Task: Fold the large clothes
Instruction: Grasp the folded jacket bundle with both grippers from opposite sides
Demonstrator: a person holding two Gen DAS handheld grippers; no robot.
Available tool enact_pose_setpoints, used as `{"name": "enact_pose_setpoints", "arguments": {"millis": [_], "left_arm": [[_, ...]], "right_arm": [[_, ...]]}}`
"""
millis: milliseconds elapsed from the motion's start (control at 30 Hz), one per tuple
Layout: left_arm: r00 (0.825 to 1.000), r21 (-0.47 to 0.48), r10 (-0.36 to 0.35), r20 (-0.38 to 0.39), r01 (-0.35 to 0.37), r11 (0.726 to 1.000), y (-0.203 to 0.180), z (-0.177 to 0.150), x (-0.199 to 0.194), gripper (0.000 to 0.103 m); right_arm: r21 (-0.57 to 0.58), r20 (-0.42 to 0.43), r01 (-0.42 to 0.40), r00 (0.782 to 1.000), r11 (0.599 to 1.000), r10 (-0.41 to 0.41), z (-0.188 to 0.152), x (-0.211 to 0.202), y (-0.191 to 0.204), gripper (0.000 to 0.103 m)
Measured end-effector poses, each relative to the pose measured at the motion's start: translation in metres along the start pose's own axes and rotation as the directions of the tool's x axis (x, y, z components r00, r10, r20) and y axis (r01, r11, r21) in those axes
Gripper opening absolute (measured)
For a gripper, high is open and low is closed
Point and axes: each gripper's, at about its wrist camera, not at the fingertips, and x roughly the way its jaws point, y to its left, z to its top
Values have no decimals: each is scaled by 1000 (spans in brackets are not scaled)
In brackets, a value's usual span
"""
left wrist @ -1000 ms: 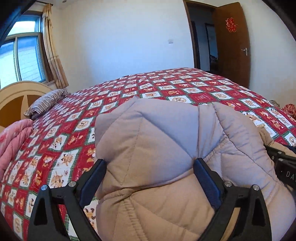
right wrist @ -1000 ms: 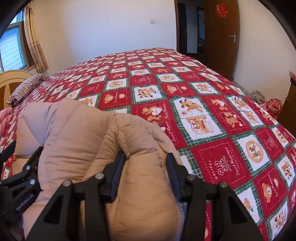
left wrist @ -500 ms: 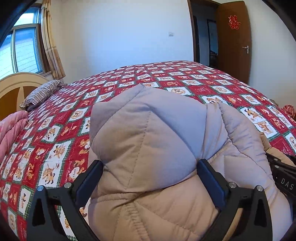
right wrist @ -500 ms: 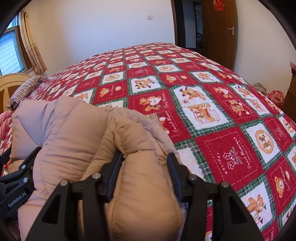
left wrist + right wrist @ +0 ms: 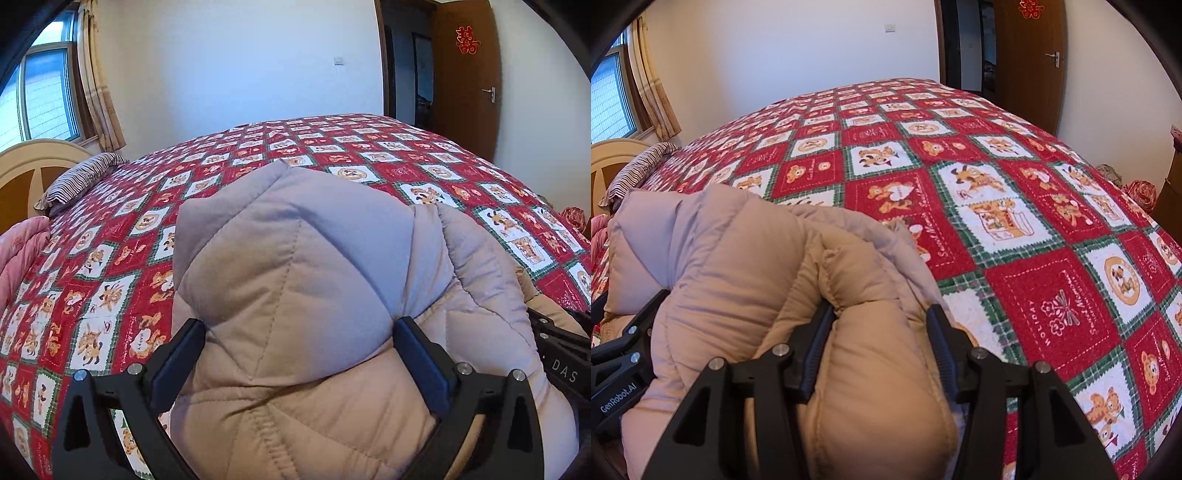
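Two claws, left claw (image 5: 297, 332) and right claw (image 5: 881, 319), pinching puffy beige quilted jacket (image 5: 295, 266)

Puffy quilted jacket (image 5: 295, 295), beige-tan with a greyish cast where light hits it. Stitched seams cross in diamond and straight lines. Bunched into a thick mound, raised at the near edge of the bed. One padded fold stands up in a blunt peak; another rolled, sausage-like section (image 5: 871, 369) sits lower, with layered edges piled behind it.
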Motion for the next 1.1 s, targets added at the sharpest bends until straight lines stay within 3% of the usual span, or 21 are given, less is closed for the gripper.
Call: {"name": "enact_pose_setpoints", "arguments": {"millis": [667, 800, 933, 1000, 1033, 1067, 1100], "left_arm": [[1000, -3, -8, -20, 8, 1000, 2, 2, -2, 102], [997, -45, -59, -42, 57, 997, 16, 1, -20, 102], [996, -131, -93, 2, 92, 987, 42, -14, -56, 102], [995, -146, -98, -13, 95, 985, 50, -26, -62, 102], [993, -153, -110, -37, 103, 983, 53, -30, -59, 102], [988, -177, -144, -53, 133, 975, 56, -37, -56, 102], [985, -200, -165, -54, 151, 968, 58, -40, -54, 102]], "right_arm": [[6, 4, -7, 1000, 1000, 7, -2, 6, -3, 56], [8, 12, -18, 1000, 1000, 18, -3, 6, -4, 57], [20, 6, -48, 999, 999, 48, -2, 2, -7, 59], [13, 11, -34, 999, 999, 34, -1, -7, -11, 71], [9, 22, -8, 1000, 1000, 8, -2, -13, -12, 82], [6, 60, 4, 998, 1000, -5, -4, -24, -16, 89], [8, 81, 12, 997, 1000, -12, -7, -28, -19, 91]]}}
